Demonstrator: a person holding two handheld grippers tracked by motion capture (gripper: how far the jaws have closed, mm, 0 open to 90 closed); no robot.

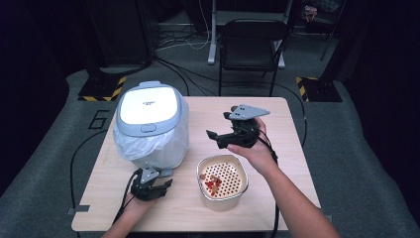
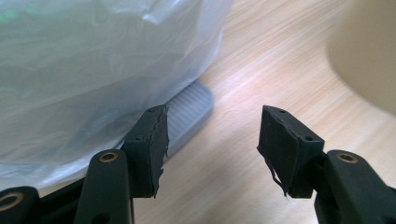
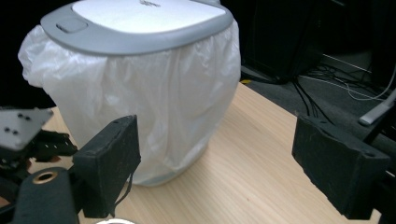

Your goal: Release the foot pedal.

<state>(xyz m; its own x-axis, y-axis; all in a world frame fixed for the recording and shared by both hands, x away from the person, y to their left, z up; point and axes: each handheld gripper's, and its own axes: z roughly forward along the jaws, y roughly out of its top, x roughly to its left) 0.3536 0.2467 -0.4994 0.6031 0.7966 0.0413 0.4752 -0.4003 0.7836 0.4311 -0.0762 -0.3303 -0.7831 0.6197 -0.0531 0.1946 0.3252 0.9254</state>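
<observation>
- The bin [image 1: 151, 124], a pedal bin with a grey lid [image 1: 148, 106] shut on top and a white liner [image 3: 149, 107] bulging out under the rim, stands at the table's [image 1: 277, 119] far left.
- Its grey foot pedal [image 2: 187, 114] pokes out at the base, just ahead of the left gripper [image 1: 154, 187], whose jaws are spread with nothing between them.
- To do this step well, I'd press squarely down on the pedal's ribbed face, so the bin doesn't skid or tip.
- The right gripper [image 1: 221, 139] hovers above the table between bin and bowl [image 1: 223, 181], jaws apart and empty.
- The bowl sits near the front edge, red scraps [image 1: 213, 182] lying on its perforated insert.
- Count: one bin, one lid, one pedal, one bowl, two grippers; the scraps are too small to number.
</observation>
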